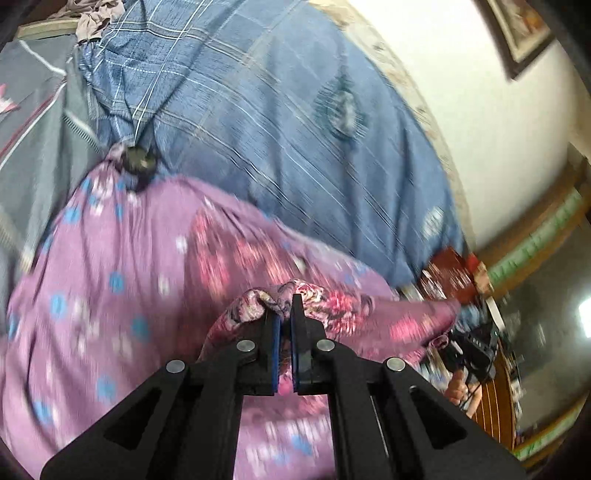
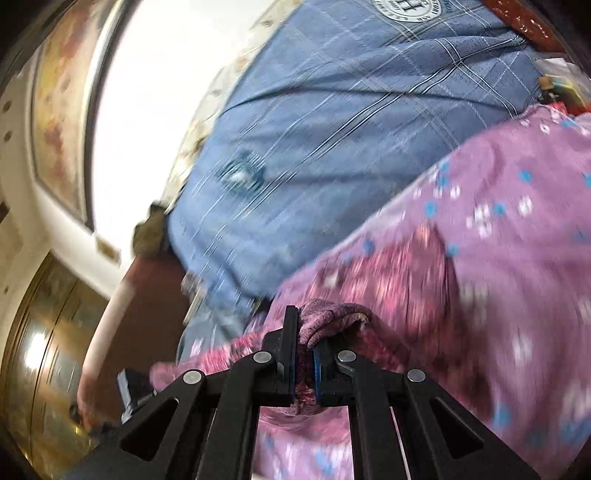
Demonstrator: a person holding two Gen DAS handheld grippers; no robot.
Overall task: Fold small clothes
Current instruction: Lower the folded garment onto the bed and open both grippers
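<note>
A: Left gripper (image 1: 284, 314) first. Jaws pinched tight on a bunched edge of the garment (image 1: 122, 280), fabric puffing out over the tips.

B: Agreed. Right gripper (image 2: 304, 328): same, clamped on a wad of the same cloth, a hem fold sticking out past the fingers.

A: Where is the garment?

B: Held up between the two grippers, the rest draping down over the blue bedcover (image 1: 280, 122). Can't tell how much of it rests on the bed; both views are blurred.

A: Step in hand?

B: My read: carrying a gripped edge across to make a fold. To do it well, keep both grips level with each other, keep the edge taut between them so it doesn't sag, and lay it square onto the far edge before letting go. Both grips hold a lump rather than a flat corner, so the fold line may come out crooked; smooth after.

A: Look of it?

B: Thin mauve cloth, small blue and white flowers; a denser pink-red floral panel near the gripped edge. Soft, wrinkly, will slump. Dark round thing (image 1: 138, 162) at its far left corner, can't tell what.

A: Right of the bed?

B: White wall (image 1: 480, 110), framed picture (image 1: 517, 29).
</note>
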